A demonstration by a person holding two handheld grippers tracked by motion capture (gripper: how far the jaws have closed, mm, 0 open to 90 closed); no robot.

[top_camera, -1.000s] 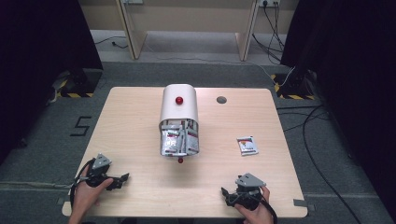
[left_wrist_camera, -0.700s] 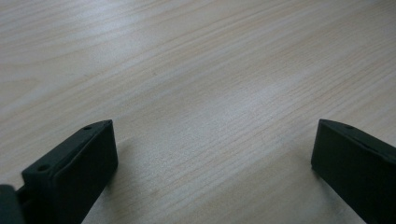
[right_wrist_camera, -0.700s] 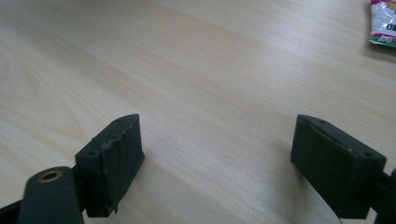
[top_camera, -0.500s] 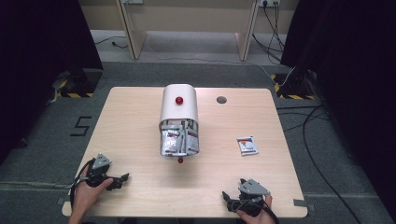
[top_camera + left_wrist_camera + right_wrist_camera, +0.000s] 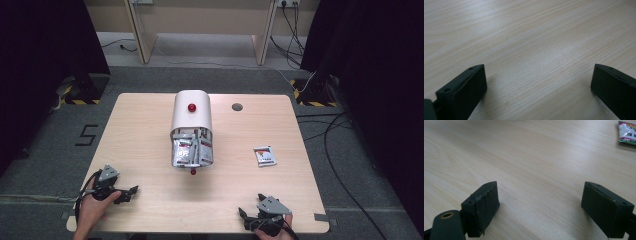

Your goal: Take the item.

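Sachet (image 5: 264, 155), the loose white one with red and green print, lies flat on the table (image 5: 140, 130), apart from the white dispenser (image 5: 191, 116) in the middle, whose open mouth is stuffed with more packets. In my right gripper view it sits far ahead near the top corner (image 5: 627, 132), well apart from my jaws.

My right gripper (image 5: 256, 212) rests low at the near edge, and its jaws have just been opening; they now stand wide with bare wood between them. My right hand has drawn back a little toward the edge since a second ago. My left gripper (image 5: 131, 190) sits unmoved at the near left, jaws also spread over bare table.

I judge that I hold nothing, so the next pick is mine to start: either the loose sachet or another from the dispenser.
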